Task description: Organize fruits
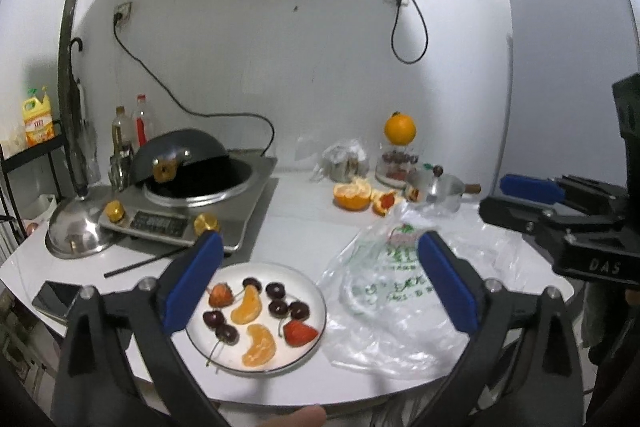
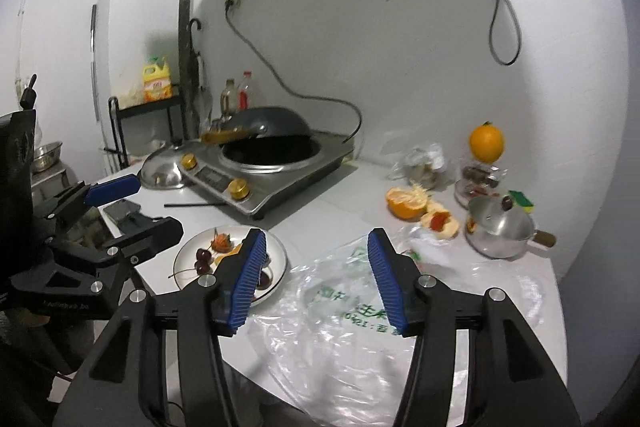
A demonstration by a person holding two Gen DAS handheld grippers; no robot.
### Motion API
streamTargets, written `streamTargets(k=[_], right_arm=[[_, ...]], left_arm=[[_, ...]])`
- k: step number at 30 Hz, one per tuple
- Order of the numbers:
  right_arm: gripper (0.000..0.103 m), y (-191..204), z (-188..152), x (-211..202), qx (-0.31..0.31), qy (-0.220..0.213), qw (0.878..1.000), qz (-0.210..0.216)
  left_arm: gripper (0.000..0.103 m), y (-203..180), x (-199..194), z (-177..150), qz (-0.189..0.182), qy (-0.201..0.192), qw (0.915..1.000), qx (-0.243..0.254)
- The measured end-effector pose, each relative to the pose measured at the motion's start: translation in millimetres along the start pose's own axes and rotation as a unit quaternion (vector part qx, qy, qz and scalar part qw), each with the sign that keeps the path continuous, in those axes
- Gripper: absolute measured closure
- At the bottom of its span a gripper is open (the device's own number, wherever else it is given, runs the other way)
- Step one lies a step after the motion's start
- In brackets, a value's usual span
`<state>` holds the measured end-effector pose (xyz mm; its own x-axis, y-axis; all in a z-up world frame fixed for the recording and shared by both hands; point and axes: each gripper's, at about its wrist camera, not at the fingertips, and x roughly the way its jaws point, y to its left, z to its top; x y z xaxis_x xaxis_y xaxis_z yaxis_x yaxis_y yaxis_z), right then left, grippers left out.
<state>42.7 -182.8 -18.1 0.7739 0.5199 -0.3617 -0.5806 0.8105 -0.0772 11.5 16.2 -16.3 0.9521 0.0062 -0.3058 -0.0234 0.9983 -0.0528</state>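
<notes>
While sponge [image 2: 522,199] shows rightward, phone [image 1: 56,297] leftward

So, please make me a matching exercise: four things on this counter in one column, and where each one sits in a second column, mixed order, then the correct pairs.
Things:
1. strawberries
2. whole orange
3. plastic bag
4. steel lid

Places:
A. on top of a glass jar at the back
B. on the white plate with cherries
C. flat on the counter, right of the plate
D. on the counter, left of the cooker

Pairs: 1-B, 2-A, 3-C, 4-D
</notes>
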Motion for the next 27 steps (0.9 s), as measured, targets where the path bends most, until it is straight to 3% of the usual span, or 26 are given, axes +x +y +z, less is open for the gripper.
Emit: streamTargets(k=[13,27], right_arm=[[0.037,-25,15,-45,0.009,-0.052,0.998,-0.037],[0.036,-44,23,-58,0.014,-0.075,0.996,-0.049]], left_arm=[[0.001,-33,-31,39,0.008,-0.061,0.9980,0.013],[0.001,-48,-38,56,0.016,-0.076,0.9969,0.014]])
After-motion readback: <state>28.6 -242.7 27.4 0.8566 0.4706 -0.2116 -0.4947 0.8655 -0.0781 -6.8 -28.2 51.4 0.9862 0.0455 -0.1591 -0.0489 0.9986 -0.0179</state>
